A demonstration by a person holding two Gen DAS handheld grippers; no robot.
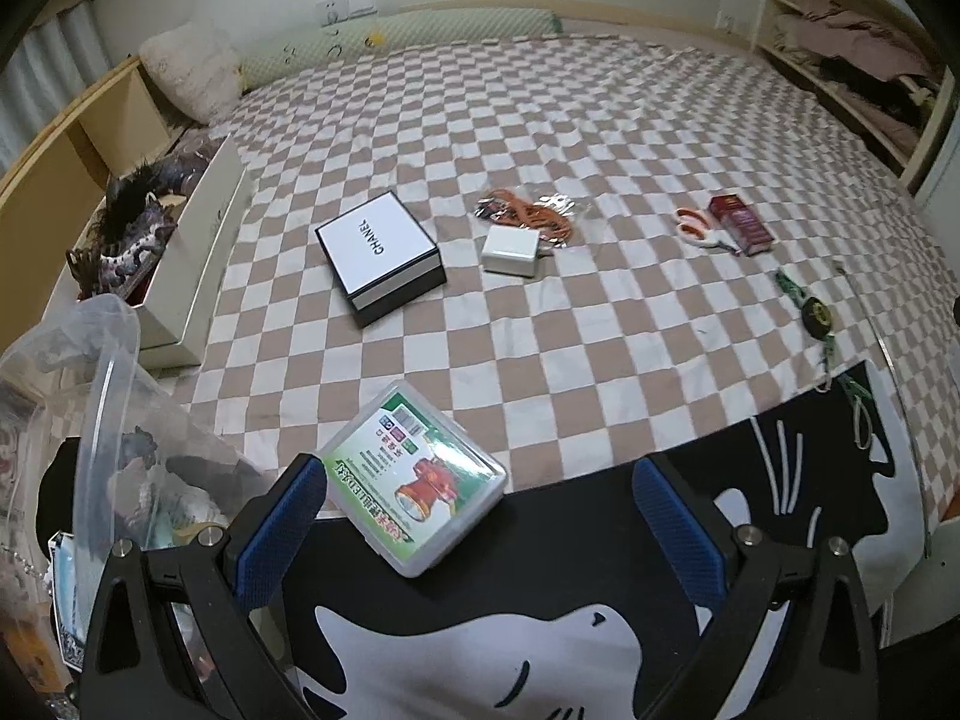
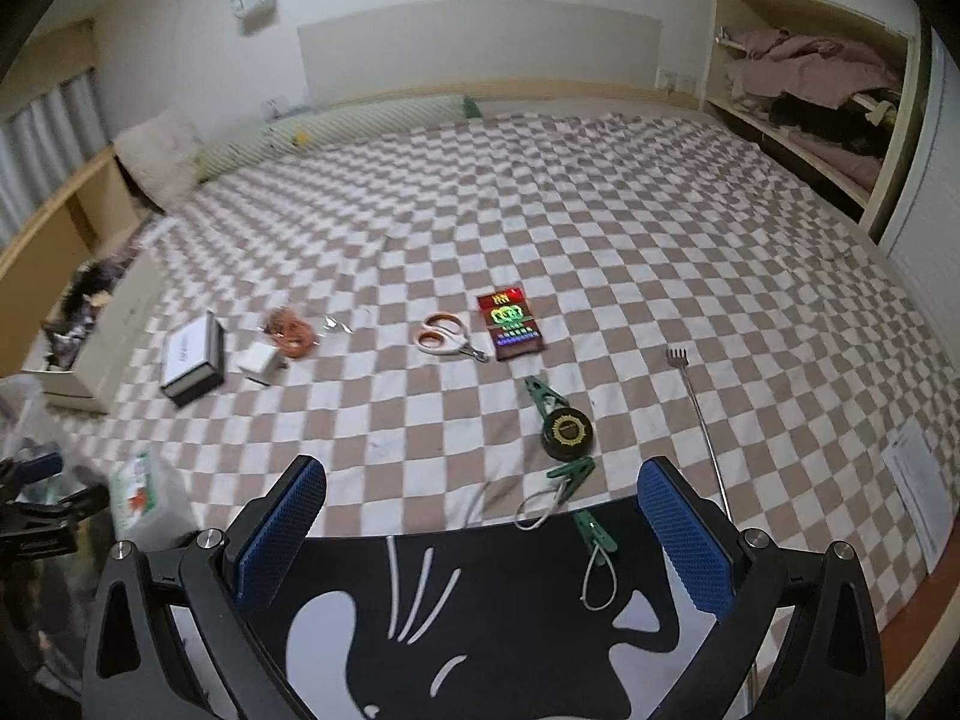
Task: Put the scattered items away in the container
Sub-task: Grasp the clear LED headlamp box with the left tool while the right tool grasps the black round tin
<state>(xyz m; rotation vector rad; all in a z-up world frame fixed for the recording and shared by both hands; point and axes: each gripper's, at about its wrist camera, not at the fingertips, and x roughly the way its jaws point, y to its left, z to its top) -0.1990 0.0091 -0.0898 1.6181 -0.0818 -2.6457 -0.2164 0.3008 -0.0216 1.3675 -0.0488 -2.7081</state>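
In the left wrist view a clear plastic case with a green flashlight label (image 1: 414, 474) lies at the bed's near edge. My left gripper (image 1: 480, 525) is open around it, and the case sits close to the left pad without being clamped. A clear plastic bin (image 1: 90, 450) holding assorted things stands at the left. Farther out lie a white and black box (image 1: 381, 255), a white charger (image 1: 513, 249) and a bagged orange cable (image 1: 528, 213). My right gripper (image 2: 480, 534) is open and holds nothing. Ahead of it lie a black round tape (image 2: 567, 432), green clips (image 2: 570, 474), scissors (image 2: 444, 333) and a red box (image 2: 510, 324).
A metal back scratcher (image 2: 699, 414) and a sheet of paper (image 2: 918, 480) lie on the checkered bedspread (image 2: 600, 240) at the right. A white open box (image 1: 198, 252) stands at the bed's left side. Black cloth with white print (image 2: 510, 630) covers the near edge. Wooden shelves flank the bed.
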